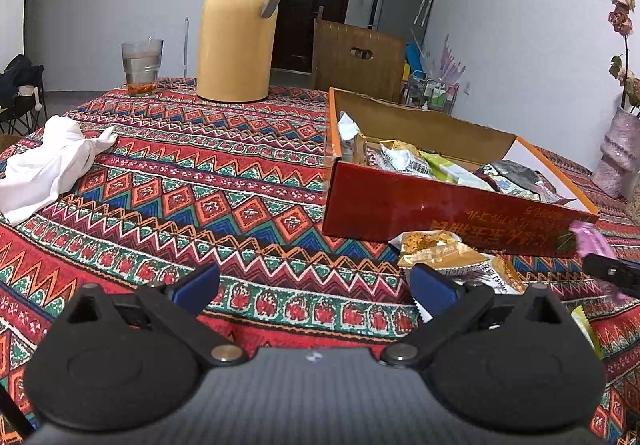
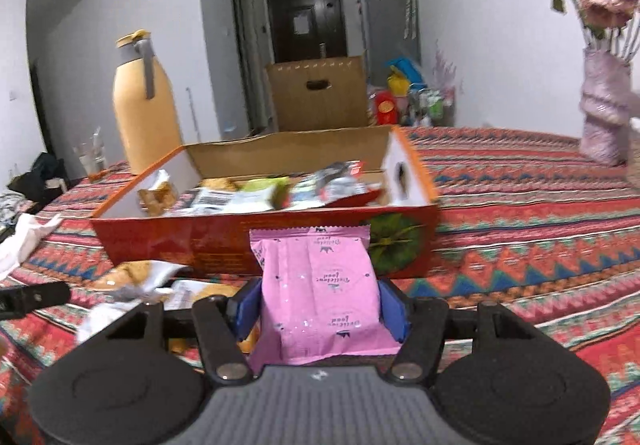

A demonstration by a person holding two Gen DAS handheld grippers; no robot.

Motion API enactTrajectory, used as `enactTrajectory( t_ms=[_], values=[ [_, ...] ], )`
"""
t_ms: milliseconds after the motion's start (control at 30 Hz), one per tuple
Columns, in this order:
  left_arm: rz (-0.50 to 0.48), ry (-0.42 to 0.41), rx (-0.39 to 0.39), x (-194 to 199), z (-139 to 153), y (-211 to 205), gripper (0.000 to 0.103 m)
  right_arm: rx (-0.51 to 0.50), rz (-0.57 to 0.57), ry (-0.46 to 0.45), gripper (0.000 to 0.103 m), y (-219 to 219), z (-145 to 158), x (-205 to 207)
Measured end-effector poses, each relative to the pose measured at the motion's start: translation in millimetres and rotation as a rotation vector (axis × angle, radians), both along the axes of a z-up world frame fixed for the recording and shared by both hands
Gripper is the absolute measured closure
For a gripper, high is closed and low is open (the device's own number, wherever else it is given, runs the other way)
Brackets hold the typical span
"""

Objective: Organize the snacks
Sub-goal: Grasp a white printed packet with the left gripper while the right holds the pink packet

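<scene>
Pinching a pink packet (image 2: 320, 285) in my right gripper (image 2: 320, 309), just before the red box (image 2: 180, 241). My left gripper (image 1: 314, 285) hangs spread and empty over the tablecloth (image 1: 200, 185).

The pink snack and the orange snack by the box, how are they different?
The pink snack is clamped in the right gripper; the orange snack lies on the tablecloth. Pink looks plain with small print; orange shows pictured food. Both are sealed packets outside the box.

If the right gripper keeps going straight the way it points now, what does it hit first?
Probably the near red wall of the snack box. The right gripper, shut on the pink packet, points straight at it; depth is unclear.
</scene>
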State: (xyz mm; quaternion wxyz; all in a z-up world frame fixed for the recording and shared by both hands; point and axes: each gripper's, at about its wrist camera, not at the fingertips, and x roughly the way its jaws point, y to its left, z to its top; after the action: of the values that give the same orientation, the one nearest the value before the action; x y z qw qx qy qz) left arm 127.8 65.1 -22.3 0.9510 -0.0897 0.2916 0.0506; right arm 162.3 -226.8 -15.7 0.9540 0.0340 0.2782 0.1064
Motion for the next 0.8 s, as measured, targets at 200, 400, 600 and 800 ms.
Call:
enactTrajectory(
  t_ms=[200, 400, 600, 800],
  values=[
    [0.015, 0.020, 0.004, 2.8, -0.9, 0.7, 0.000, 0.022, -0.079, -0.014, 0.042, -34.4, -3.7, -1.7],
    [0.018, 0.035, 0.032, 3.3, 6.9, -5.6, 0.000, 0.042, -0.059, -0.035, 0.042, -37.3, -9.9, -4.1],
    [0.001, 0.011, 0.029, -0.3, 21.0, -19.4, 0.000, 0.053, -0.043, -0.050, 0.042, -33.7, -13.4, -7.1],
    [-0.036, 0.016, 0.018, 5.2, 24.7, -40.0, 0.000, 0.052, -0.037, -0.063, 0.042, -33.5, -15.0, -10.8]
  ],
)
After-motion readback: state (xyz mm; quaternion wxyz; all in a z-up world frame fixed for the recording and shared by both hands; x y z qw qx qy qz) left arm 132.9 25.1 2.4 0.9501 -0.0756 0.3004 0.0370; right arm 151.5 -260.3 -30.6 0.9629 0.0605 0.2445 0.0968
